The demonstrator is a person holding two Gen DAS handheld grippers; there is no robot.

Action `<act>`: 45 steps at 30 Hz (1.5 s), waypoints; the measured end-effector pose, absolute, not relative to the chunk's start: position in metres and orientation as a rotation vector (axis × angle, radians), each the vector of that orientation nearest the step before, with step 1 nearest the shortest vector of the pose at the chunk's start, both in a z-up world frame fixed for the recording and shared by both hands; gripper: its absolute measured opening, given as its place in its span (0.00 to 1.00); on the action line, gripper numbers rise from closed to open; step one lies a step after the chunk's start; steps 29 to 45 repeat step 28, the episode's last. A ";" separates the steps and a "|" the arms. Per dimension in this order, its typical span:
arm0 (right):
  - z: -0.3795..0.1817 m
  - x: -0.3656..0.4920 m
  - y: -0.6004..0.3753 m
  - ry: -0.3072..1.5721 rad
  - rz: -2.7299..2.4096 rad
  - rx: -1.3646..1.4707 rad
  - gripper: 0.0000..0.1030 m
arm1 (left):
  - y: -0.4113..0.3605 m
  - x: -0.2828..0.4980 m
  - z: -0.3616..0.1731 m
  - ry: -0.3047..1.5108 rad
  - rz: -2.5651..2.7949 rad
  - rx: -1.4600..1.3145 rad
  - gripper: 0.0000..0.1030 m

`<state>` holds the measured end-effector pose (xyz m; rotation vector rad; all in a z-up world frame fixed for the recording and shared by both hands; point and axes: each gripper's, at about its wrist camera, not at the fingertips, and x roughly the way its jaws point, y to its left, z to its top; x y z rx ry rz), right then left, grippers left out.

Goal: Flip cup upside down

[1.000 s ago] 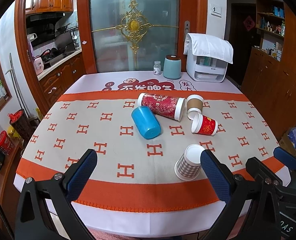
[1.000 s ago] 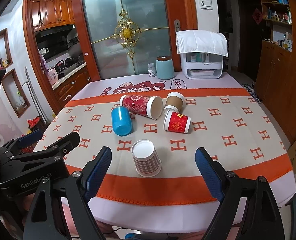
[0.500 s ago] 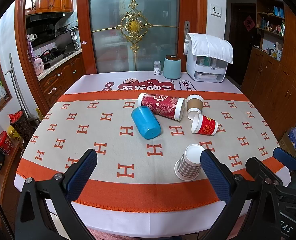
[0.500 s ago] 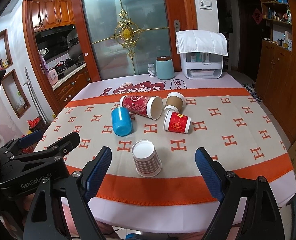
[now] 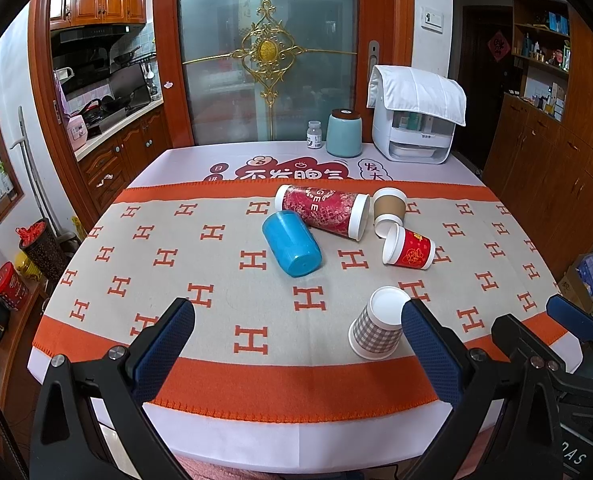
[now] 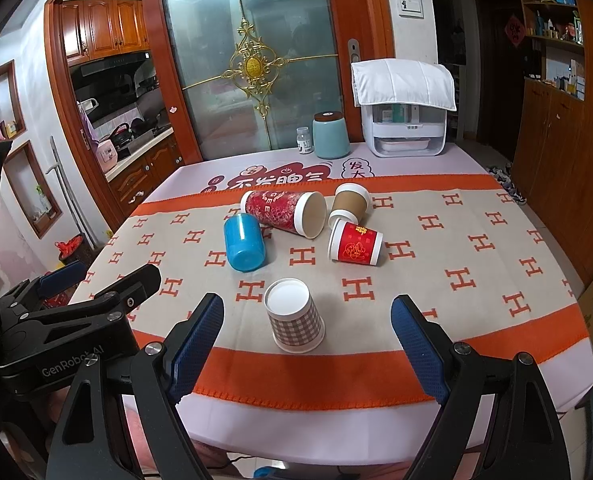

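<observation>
A checked paper cup (image 5: 376,330) (image 6: 294,320) stands upside down near the table's front edge. A blue plastic cup (image 5: 292,244) (image 6: 243,243), a tall red patterned cup (image 5: 322,210) (image 6: 284,212), a short red cup (image 5: 408,248) (image 6: 355,245) and a brown cup (image 5: 388,208) (image 6: 348,204) lie on their sides in the middle. My left gripper (image 5: 296,320) is open and empty, above the front edge, left of the checked cup. My right gripper (image 6: 307,320) is open and empty, with the checked cup between its fingers in view.
At the table's far edge stand a teal canister (image 5: 343,133) (image 6: 330,136), a small white bottle (image 5: 315,135) and a white appliance (image 5: 412,132) (image 6: 403,128) under a cloth. Wooden cabinets (image 5: 556,168) line the right side. The table has an orange patterned cloth (image 5: 176,280).
</observation>
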<state>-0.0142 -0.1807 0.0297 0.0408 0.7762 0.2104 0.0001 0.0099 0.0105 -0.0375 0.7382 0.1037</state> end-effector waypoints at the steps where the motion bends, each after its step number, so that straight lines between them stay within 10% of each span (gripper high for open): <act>1: 0.030 -0.015 -0.180 0.776 0.210 0.041 0.85 | 0.010 0.000 0.010 0.738 0.105 -0.037 0.99; 45: 0.027 -0.015 -0.179 0.781 0.211 0.048 0.85 | 0.009 0.001 0.011 0.741 0.105 -0.038 0.99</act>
